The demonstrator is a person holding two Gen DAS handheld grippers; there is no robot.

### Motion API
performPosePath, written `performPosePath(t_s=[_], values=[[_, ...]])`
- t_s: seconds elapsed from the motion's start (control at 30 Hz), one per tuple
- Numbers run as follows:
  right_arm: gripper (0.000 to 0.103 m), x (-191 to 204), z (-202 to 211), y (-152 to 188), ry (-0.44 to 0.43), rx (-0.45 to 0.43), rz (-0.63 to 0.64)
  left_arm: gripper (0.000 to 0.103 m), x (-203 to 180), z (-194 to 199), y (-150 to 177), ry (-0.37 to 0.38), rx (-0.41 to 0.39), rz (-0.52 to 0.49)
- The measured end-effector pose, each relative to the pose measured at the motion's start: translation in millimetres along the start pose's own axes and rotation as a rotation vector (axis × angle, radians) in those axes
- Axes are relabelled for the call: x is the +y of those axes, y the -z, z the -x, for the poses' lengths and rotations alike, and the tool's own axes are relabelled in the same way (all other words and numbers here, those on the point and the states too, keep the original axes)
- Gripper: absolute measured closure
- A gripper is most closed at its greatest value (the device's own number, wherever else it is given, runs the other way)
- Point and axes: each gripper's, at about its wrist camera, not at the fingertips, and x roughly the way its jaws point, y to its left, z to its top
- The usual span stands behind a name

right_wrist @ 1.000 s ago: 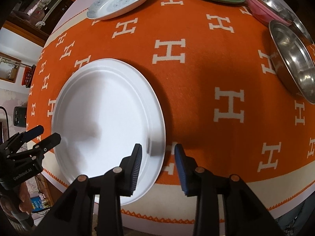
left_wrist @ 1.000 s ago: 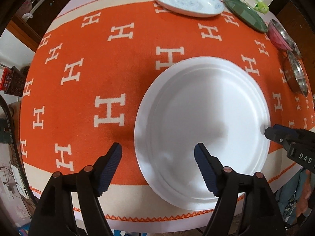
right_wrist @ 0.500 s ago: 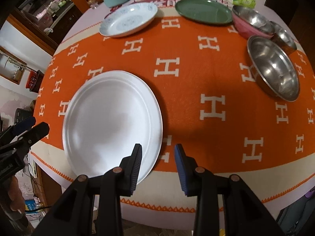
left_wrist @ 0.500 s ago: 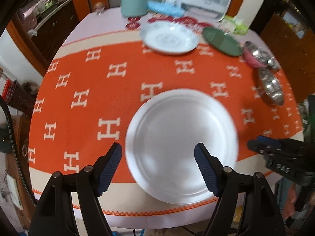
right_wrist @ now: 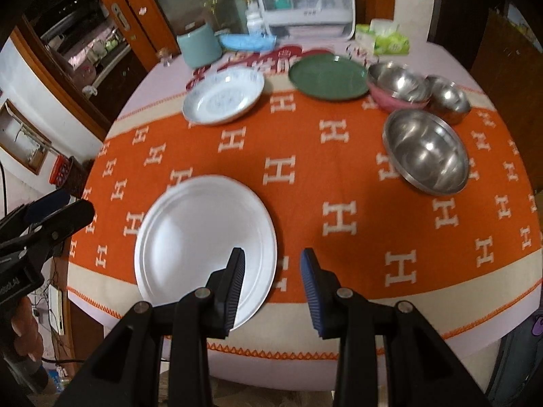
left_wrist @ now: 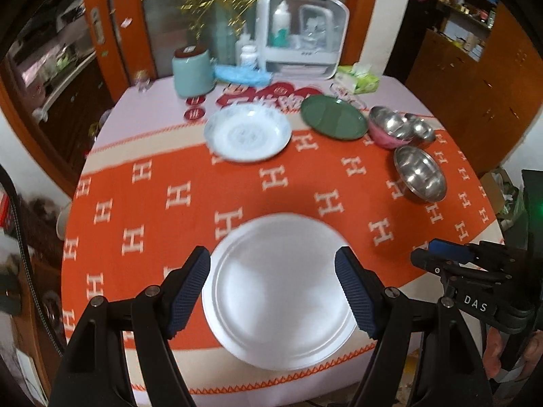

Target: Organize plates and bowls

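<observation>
A large white plate [left_wrist: 278, 291] [right_wrist: 203, 240] lies flat near the front edge of the orange H-patterned cloth [left_wrist: 163, 203]. High above it my left gripper [left_wrist: 273, 286] stands open and empty. My right gripper [right_wrist: 271, 281] hovers over the plate's right rim, open with nothing between its fingers. Farther back lie a patterned white dish [left_wrist: 247, 134] [right_wrist: 224, 96] and a green plate [left_wrist: 334, 117] [right_wrist: 327, 76]. At the right sit a pink bowl holding a steel one [right_wrist: 397, 90], a small steel bowl [right_wrist: 448, 100] and a large steel bowl [left_wrist: 420, 173] [right_wrist: 426, 151].
At the table's back stand a teal canister [left_wrist: 193, 73], a white storage box [left_wrist: 302, 34], a blue cloth [left_wrist: 242, 74] and a green tissue pack [right_wrist: 387, 40]. Wooden doors and cabinets surround the round table. A hand shows at each view's lower edge.
Both grippers have risen well above the table and tilted up, so the white plate looks smaller and the back of the table has come into view. The plate has stayed in place.
</observation>
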Motion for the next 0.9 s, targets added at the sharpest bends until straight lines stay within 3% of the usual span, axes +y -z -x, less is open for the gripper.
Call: performPosePath(t_s=[0.27, 0.4, 0.57, 0.73, 0.9], values=[[0.069, -20.1, 59.7, -47.5, 0.034, -0.126, 0.020, 0.009, -36.2, 31.5, -51.5, 0.014, -0.117, -0.111], [0.069, -42.9, 89.2, -83.9, 0.042, -0.189, 0.020, 0.008, -52.7, 39.6, -80.6, 0.007, -0.163, -0.112], [0.069, -72.1, 114.5, -136.0, 0.041, -0.252, 0.041, 0.008, -81.2, 33.2, -124.6, -0.068, -0.187, -0.124], [0.069, -109.3, 112.3, -199.0, 0.052, -0.266, 0.063, 0.008, -96.5, 8.6, -173.0, -0.069, -0.165, -0.053], [0.068, -139.2, 69.0, -259.2, 0.030, -0.217, 0.107, 0.008, -106.1, -51.5, -218.3, -0.139, -0.129, 0.027]])
